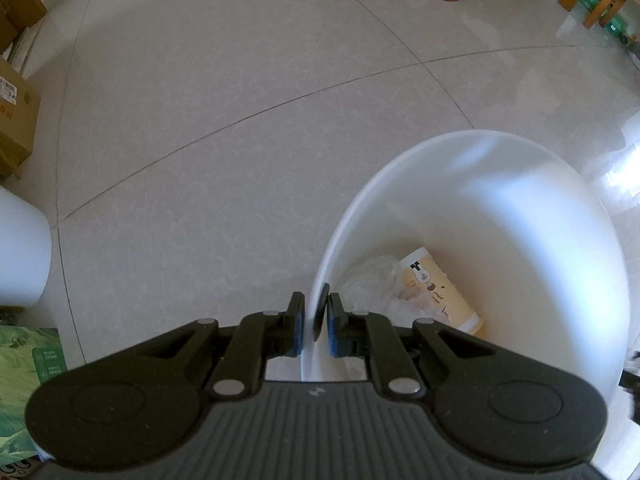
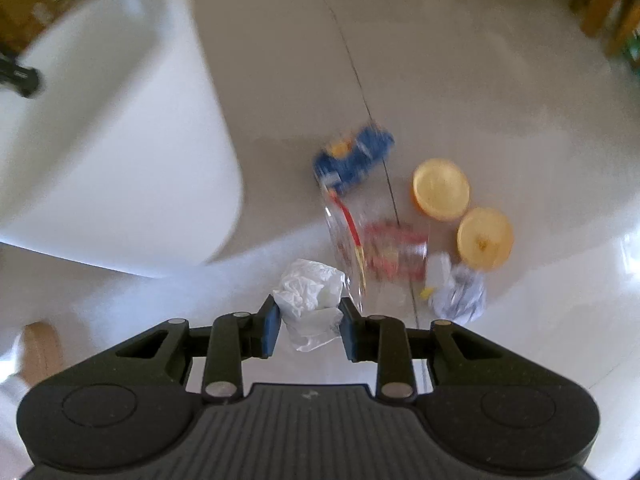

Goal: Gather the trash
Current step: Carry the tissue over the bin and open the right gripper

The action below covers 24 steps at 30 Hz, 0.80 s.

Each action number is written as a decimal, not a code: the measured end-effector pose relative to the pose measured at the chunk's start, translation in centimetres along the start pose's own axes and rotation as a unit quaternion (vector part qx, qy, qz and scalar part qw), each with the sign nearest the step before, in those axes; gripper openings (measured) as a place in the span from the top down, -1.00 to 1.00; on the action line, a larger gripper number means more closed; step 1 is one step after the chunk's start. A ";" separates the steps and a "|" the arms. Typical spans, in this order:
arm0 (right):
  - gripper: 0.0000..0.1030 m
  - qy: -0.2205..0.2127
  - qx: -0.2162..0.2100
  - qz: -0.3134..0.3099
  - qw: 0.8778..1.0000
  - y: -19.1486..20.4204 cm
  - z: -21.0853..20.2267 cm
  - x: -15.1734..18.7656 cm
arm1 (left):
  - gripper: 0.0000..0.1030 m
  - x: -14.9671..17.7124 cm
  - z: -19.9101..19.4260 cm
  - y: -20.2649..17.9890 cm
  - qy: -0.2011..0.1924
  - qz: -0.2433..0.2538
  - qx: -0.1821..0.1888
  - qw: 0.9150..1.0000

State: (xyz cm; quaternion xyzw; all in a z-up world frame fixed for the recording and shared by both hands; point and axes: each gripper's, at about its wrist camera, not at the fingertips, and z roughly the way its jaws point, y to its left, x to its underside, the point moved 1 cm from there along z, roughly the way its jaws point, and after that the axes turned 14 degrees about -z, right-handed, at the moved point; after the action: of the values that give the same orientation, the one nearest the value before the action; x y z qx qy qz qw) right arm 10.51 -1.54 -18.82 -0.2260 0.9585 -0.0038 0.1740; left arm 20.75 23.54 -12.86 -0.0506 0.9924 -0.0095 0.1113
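The bin's rim (image 1: 316,308) sits clamped between the left gripper (image 1: 315,320) jaws; a cup (image 1: 444,292) and a plastic wrap (image 1: 372,284) lie inside, ahead and right of them. A crumpled bag (image 2: 310,300) sits between the right gripper (image 2: 308,326) jaws; wrappers (image 2: 352,160) and two fruit halves (image 2: 442,188) lie on the floor (image 2: 500,100) ahead-right.

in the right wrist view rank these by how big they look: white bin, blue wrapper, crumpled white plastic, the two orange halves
1. white bin
2. blue wrapper
3. crumpled white plastic, close to the camera, so unsure
4. orange halves, alike
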 end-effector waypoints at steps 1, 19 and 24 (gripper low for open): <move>0.31 -0.004 -0.004 -0.010 1.000 0.2 -1.1 -0.6 | 0.81 0.0 0.0 0.1 0.000 -0.001 0.001 1.000; 0.30 -0.108 -0.073 -0.138 0.982 8.5 -11.0 -11.4 | 0.81 -0.1 0.0 0.2 0.001 -0.003 0.002 1.000; -0.46 -0.104 -0.070 -0.146 0.981 9.2 -10.1 -11.5 | 0.81 -0.1 0.1 0.3 0.001 -0.004 0.003 1.000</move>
State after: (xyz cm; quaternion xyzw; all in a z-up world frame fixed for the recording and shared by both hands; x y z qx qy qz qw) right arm 12.79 10.97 -6.29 -0.3740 0.8898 0.0616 0.2541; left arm 20.81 23.83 -12.93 -0.0546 0.9923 -0.0129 0.1105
